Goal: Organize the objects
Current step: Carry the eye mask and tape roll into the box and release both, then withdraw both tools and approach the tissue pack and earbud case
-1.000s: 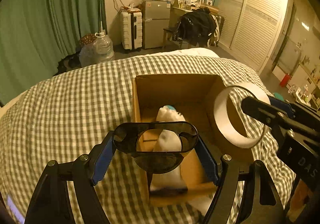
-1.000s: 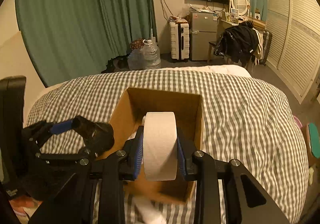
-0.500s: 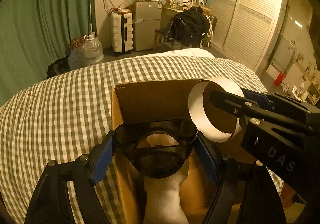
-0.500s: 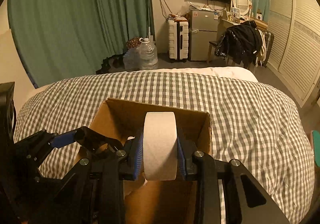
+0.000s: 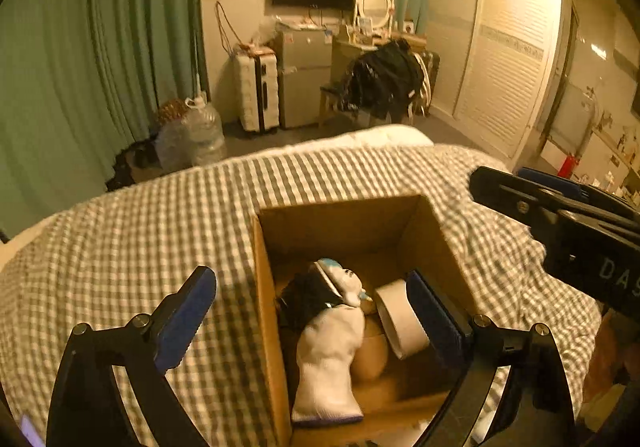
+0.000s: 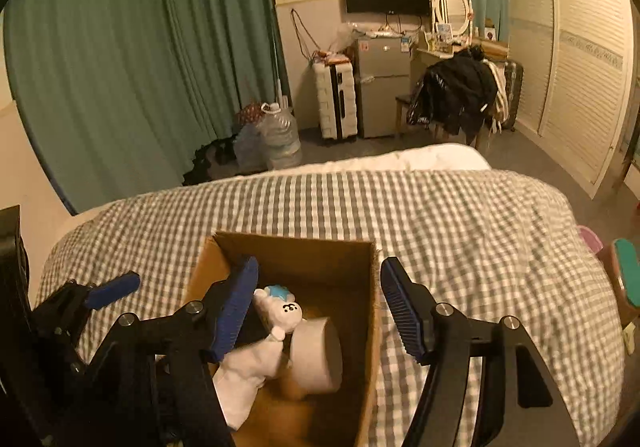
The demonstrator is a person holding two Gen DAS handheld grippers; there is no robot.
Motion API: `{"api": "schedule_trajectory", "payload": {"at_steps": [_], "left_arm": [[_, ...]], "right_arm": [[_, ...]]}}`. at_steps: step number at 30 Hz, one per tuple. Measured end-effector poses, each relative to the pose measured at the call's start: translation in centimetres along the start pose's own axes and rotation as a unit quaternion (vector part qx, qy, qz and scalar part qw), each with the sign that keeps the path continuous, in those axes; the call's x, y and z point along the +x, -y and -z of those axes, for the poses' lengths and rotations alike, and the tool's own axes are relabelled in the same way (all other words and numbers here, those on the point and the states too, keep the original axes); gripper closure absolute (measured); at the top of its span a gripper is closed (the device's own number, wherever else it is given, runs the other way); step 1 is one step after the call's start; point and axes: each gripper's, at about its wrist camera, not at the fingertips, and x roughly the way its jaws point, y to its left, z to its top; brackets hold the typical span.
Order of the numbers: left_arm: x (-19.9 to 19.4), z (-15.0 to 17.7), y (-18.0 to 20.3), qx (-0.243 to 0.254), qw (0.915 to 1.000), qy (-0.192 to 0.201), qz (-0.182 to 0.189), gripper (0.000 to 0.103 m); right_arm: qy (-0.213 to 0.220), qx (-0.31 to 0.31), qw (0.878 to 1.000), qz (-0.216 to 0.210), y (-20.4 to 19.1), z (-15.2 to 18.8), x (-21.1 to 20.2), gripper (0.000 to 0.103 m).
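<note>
An open cardboard box sits on the checked bed cover. Inside it lie a white sock with a small face, a dark cup and a roll of white tape. My left gripper hovers over the box's near left side; its jaws are opening and nothing is between the pads. My right gripper hangs above the tape roll; its jaws are opening too, clear of the roll. The sock leans against the roll.
Past the bed's foot stand water jugs, a white suitcase, a small fridge and a chair draped in black clothes. Green curtains hang at left, and slatted wardrobe doors are at right. A teal and pink object sits beside the bed.
The left jaws spread and the dark cup fell into the box. The right jaws parted and the tape roll fell in beside the sock. Both grippers drew up and back.
</note>
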Motion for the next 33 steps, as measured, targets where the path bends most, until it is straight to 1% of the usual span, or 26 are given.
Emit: {"api": "schedule_trajectory", "payload": {"at_steps": [2, 4, 8, 10, 12, 17, 21, 25, 29, 33], "left_arm": [[-2.5, -0.6, 0.2, 0.001, 0.9999, 0.013, -0.004, 0.004], [-5.6, -1.1, 0.6, 0.006, 0.9995, 0.030, -0.008, 0.004], [-11.4, -0.9, 0.9, 0.006, 0.9978, 0.064, -0.016, 0.002], [-13.8, 0.0, 0.6, -0.007, 0.9970, 0.075, -0.014, 0.001], [-15.5, 1.5, 0.5, -0.024, 0.9968, 0.075, -0.011, 0.001], [-17.0, 5.8, 0.7, -0.040, 0.9971, 0.061, -0.023, 0.001], [-17.5, 9.3, 1.1, -0.038, 0.9979, 0.043, -0.029, 0.001], [-17.9, 12.2, 1.3, -0.035, 0.9979, 0.038, -0.038, 0.001], [-17.6, 14.8, 1.3, -0.034, 0.9983, 0.029, -0.036, 0.001], [-16.5, 16.7, 1.2, -0.022, 0.9989, 0.012, -0.040, 0.001]], "right_arm": [[0.014, -0.008, 1.000, 0.008, -0.3, -0.5, -2.8, 0.039], [0.030, -0.011, 0.999, 0.011, -0.8, -0.9, -5.7, 0.033], [0.065, -0.015, 0.998, 0.018, -1.4, -1.7, -12.4, 0.028], [0.077, -0.020, 0.997, 0.023, -1.8, -1.3, -15.5, 0.022], [0.087, -0.026, 0.996, 0.024, -2.3, -0.3, -18.7, 0.021], [0.087, -0.038, 0.995, 0.036, -2.7, 3.7, -23.2, 0.021], [0.068, -0.037, 0.996, 0.050, -2.6, 7.4, -24.7, 0.021], [0.056, -0.034, 0.995, 0.069, -2.3, 11.1, -25.4, 0.021], [0.026, -0.022, 0.997, 0.075, -1.8, 14.5, -23.8, 0.021], [0.000, -0.019, 0.996, 0.082, -1.3, 17.3, -21.7, 0.021]]}}
